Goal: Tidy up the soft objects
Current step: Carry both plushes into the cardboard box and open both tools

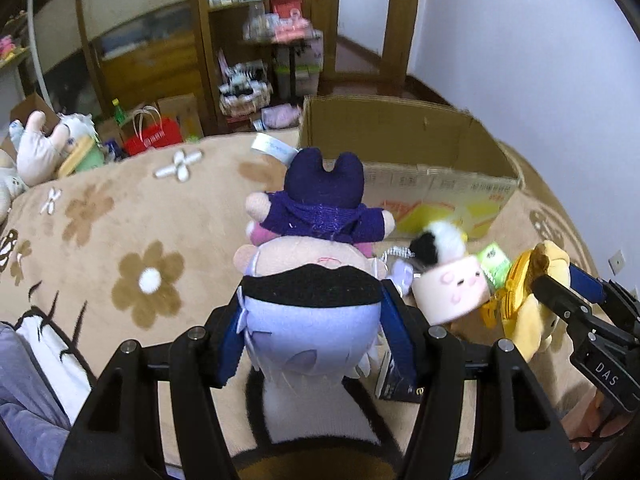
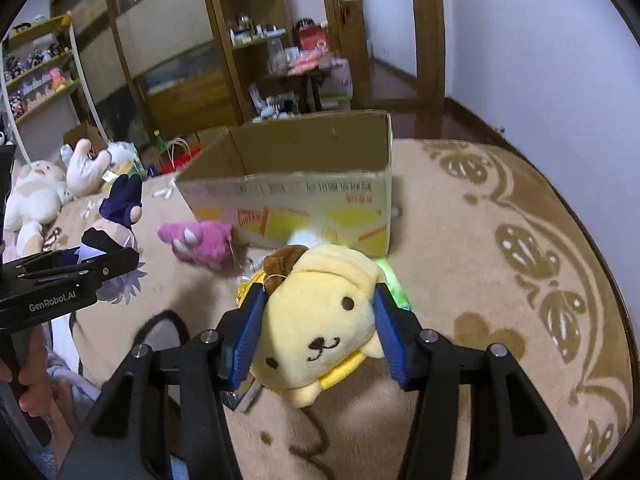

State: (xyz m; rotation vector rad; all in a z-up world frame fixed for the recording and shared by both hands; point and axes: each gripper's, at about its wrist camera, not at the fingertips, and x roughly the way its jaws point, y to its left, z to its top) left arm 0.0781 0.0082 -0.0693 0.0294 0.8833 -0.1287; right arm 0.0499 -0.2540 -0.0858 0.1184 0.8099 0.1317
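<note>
My left gripper is shut on a plush doll with lilac hair, a black band and a dark purple outfit, held above the beige flowered blanket. My right gripper is shut on a yellow dog plush with a brown cap. The open cardboard box stands just beyond both, and it shows in the right wrist view too. A small cream and black plush hangs beside the left doll. A pink plush lies by the box's front.
Other stuffed animals lie at the blanket's left edge. A red bag, boxes and wooden shelves crowd the floor behind. A doorway and white wall are at the back right.
</note>
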